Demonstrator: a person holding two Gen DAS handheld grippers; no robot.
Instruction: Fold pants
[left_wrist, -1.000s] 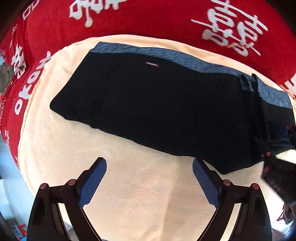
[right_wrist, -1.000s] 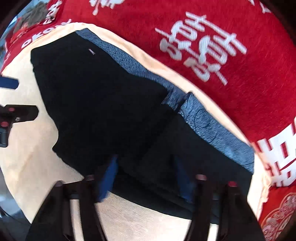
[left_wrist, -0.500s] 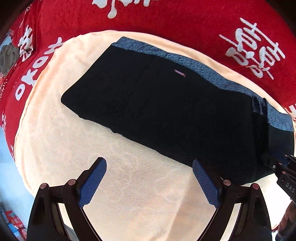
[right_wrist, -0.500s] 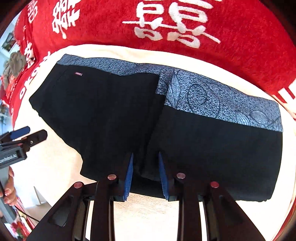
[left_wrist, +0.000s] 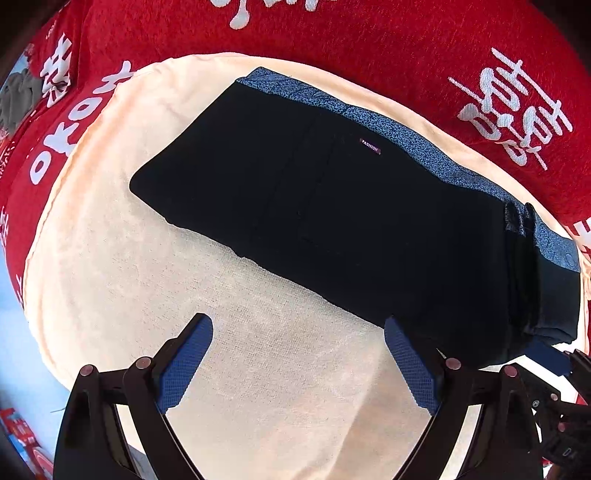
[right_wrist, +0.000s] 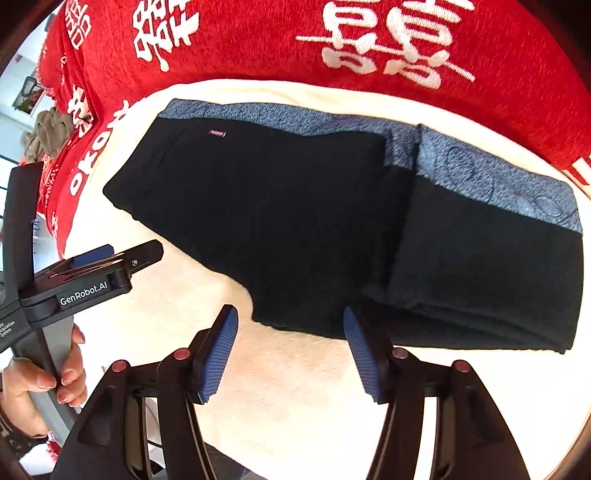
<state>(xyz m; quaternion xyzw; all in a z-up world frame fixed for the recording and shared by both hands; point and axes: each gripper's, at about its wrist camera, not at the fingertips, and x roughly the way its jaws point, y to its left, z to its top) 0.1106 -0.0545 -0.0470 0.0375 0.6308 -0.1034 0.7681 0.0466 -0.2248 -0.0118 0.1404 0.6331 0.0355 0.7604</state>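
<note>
Black pants with a blue patterned waistband lie flat on a cream towel, their right end folded over into a thick layer. A small label shows near the waistband. My left gripper is open and empty above bare towel, just short of the pants' near edge. My right gripper is open and empty at the near edge of the pants, beside the fold. The left gripper also shows in the right wrist view.
A red blanket with white characters lies under and behind the towel. A hand holds the left gripper's handle at the left. Grey-brown cloth lies far left on the blanket.
My right gripper was shut on the folded pants edge half a second ago; it has opened, let go and drawn back. The left gripper shifted left and stayed open.
</note>
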